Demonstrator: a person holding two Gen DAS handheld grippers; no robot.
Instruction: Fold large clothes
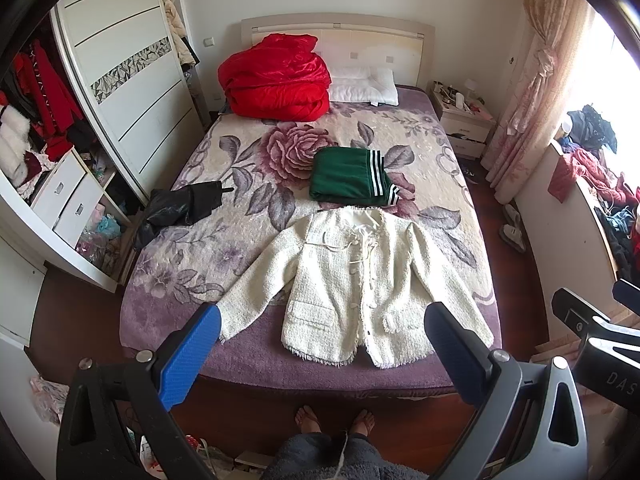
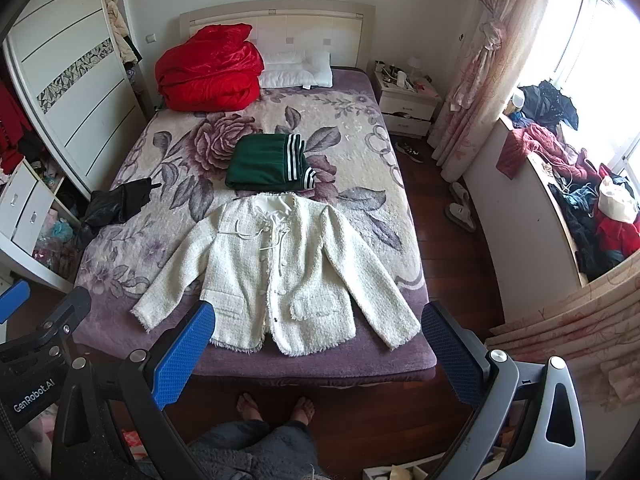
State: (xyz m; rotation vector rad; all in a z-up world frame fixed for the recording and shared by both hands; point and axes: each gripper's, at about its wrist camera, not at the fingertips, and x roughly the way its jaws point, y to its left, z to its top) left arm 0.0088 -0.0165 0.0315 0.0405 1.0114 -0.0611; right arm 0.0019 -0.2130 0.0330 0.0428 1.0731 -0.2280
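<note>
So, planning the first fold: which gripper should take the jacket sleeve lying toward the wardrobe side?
Left, probably. That sleeve ends just beyond the left gripper's blue finger; the right gripper sits nearer the window side. Both are open and empty.

"GenRobot.AI" on the left gripper [image 2: 30, 394] body; partial "DAS" on the right gripper [image 1: 618, 378].

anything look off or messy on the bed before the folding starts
Mostly tidy: the white jacket lies flat, sleeves spread, and the green garment is folded. The odd one is a crumpled black garment hanging over the bed's left edge.
</note>
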